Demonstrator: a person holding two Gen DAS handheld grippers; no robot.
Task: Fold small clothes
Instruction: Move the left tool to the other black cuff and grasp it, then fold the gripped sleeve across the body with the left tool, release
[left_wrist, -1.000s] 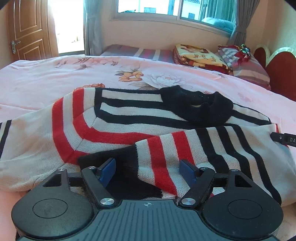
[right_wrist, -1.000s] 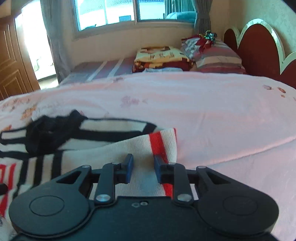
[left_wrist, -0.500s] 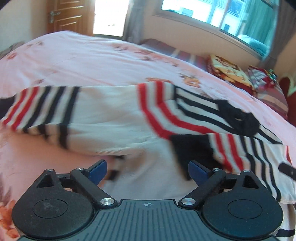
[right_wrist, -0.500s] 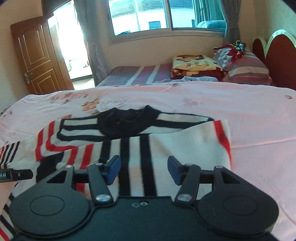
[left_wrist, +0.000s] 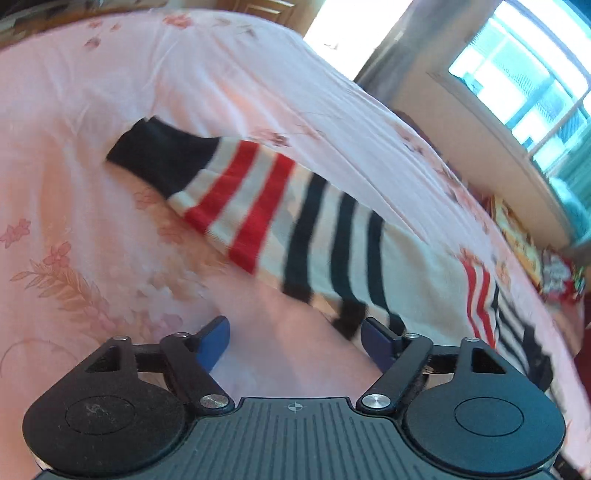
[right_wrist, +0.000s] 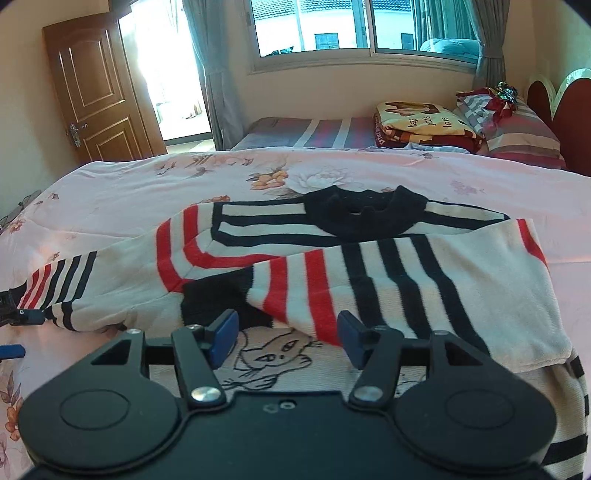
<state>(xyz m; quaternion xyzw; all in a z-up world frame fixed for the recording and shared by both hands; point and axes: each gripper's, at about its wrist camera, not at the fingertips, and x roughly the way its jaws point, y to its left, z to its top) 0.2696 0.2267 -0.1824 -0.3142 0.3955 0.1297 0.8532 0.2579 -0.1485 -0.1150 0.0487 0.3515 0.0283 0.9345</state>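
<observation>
Looking down both wrist views, we had the sweater (right_wrist: 332, 266) flat on the bed (right_wrist: 147, 184), collar (right_wrist: 364, 214) at the far side, hem toward us. One sleeve was already folded across the chest; the other sleeve (left_wrist: 280, 218) lay stretched out to our left.

Key relation: that sleeve sat ahead of the left tongs (left_wrist: 293, 341) and a bit up-frame, well apart from the right tongs (right_wrist: 286, 334). Left hand was clearly the nearer one. Sleeve's long axis ran from the body out to the black cuff (left_wrist: 159, 155), cuff pointing away from the sweater; in the left view it crossed diagonally, upper left to lower right.

Left tongs: jaws closing, only bed sheet between them, nothing gripped. Right tongs: jaws opening, hovering over the sweater's cat print (right_wrist: 277, 354), pads not pressing on cloth as far as we could tell.

Our read: next move would call for the left tongs to reach the cuff end and carry it back across the body.
</observation>
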